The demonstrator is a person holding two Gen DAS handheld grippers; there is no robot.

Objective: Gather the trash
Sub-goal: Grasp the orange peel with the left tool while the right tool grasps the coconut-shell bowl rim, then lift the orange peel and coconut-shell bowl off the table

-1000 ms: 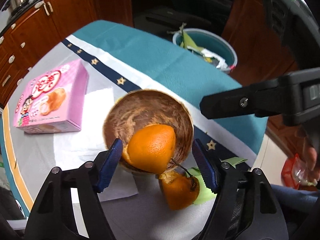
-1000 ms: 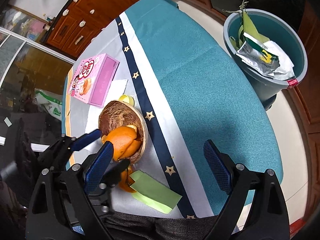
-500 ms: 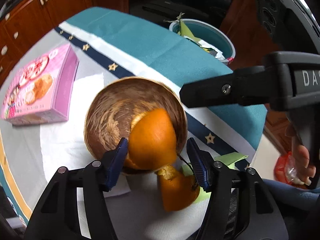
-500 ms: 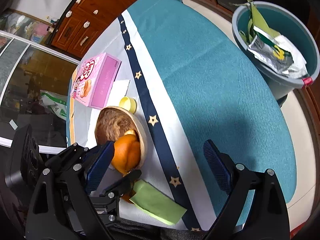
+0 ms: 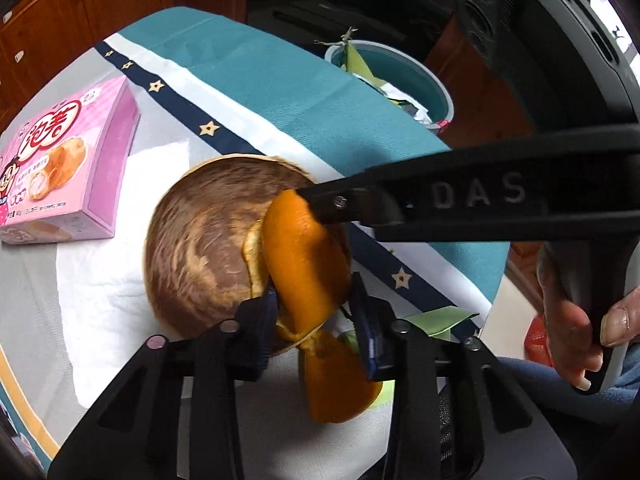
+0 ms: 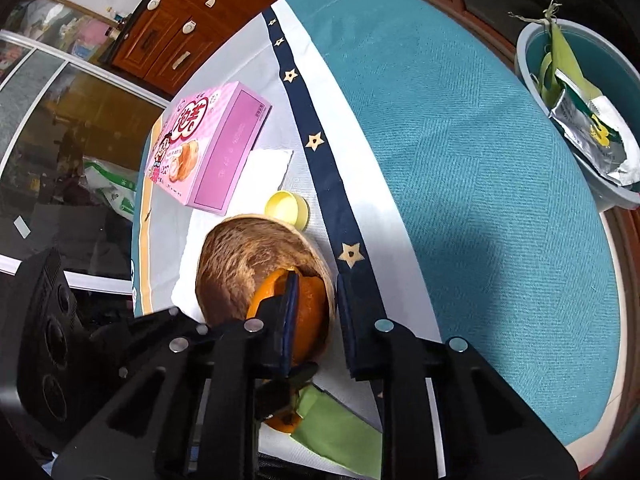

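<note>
Down the left wrist view, the left tool (image 5: 316, 320) is closing, its blue pads against both sides of the orange peel (image 5: 304, 264) that leans on the rim of the wooden bowl (image 5: 200, 240); a second peel piece (image 5: 340, 380) lies on the tabletop (image 5: 280, 80) just below. Through the right wrist view, the right tool (image 6: 316, 316) is closing across the bowl's rim, one pad on the peel inside, the other outside the wall. Beyond the tabletop's edge stands the trash bucket (image 6: 536, 40).
</note>
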